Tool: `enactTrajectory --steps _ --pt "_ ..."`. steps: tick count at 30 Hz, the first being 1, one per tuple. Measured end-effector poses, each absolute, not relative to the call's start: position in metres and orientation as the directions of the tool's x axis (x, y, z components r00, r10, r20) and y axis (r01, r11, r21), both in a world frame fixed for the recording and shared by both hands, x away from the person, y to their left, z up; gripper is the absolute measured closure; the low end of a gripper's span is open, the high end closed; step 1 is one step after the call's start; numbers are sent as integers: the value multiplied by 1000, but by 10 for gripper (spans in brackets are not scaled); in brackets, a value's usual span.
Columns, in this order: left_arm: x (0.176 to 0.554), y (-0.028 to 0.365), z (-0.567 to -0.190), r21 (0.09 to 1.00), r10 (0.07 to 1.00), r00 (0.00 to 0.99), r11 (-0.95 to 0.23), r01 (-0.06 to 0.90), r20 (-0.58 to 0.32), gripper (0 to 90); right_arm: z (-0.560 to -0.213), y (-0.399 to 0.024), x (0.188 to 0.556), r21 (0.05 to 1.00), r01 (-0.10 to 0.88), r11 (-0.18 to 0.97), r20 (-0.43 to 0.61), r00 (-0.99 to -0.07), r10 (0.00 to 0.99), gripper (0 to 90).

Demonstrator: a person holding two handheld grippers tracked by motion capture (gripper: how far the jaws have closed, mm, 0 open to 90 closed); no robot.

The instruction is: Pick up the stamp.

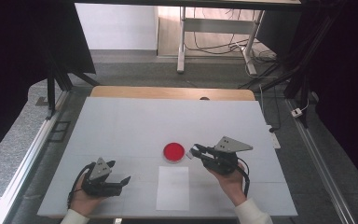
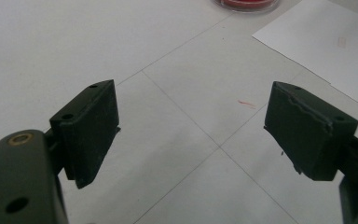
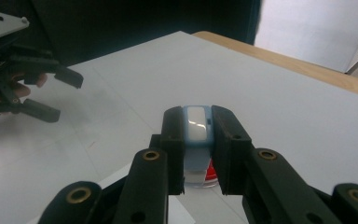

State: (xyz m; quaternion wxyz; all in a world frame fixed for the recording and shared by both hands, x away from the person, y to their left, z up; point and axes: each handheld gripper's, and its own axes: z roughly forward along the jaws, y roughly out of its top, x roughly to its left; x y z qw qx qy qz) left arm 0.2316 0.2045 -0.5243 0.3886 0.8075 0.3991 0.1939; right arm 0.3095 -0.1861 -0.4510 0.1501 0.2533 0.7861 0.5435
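A round red dish [image 1: 174, 151] sits on the white table [image 1: 135, 121], and its edge shows at the top of the left gripper view [image 2: 248, 4]. My right gripper [image 1: 195, 151] hovers just to the dish's right, shut on a small light-blue and white object [image 3: 196, 154]. In the right gripper view the two jaws [image 3: 199, 116] clamp the object's sides, with a bit of the red dish [image 3: 208, 173] below. A white paper sheet [image 1: 173, 187] lies in front of the dish. My left gripper [image 1: 120, 171] rests low at the front left, open and with nothing in it [image 2: 200, 126].
The table's wooden far edge [image 1: 172, 92] runs along the back. Metal rails [image 1: 28, 158] flank the table on both sides. Beyond it, desk legs and cables [image 1: 214, 46] stand on the floor. The paper sheet [image 2: 326, 46] lies right of my left gripper.
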Motion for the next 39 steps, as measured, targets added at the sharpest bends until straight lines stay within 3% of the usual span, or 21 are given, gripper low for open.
enactTrajectory --steps 13,39 --pt "233 205 -525 782 797 605 -379 495 3 177 -451 -180 303 941 246 232 78 -824 561 748" --pt "233 205 -526 780 794 607 -385 494 7 178 -454 -160 294 936 250 249 101 -866 489 747"
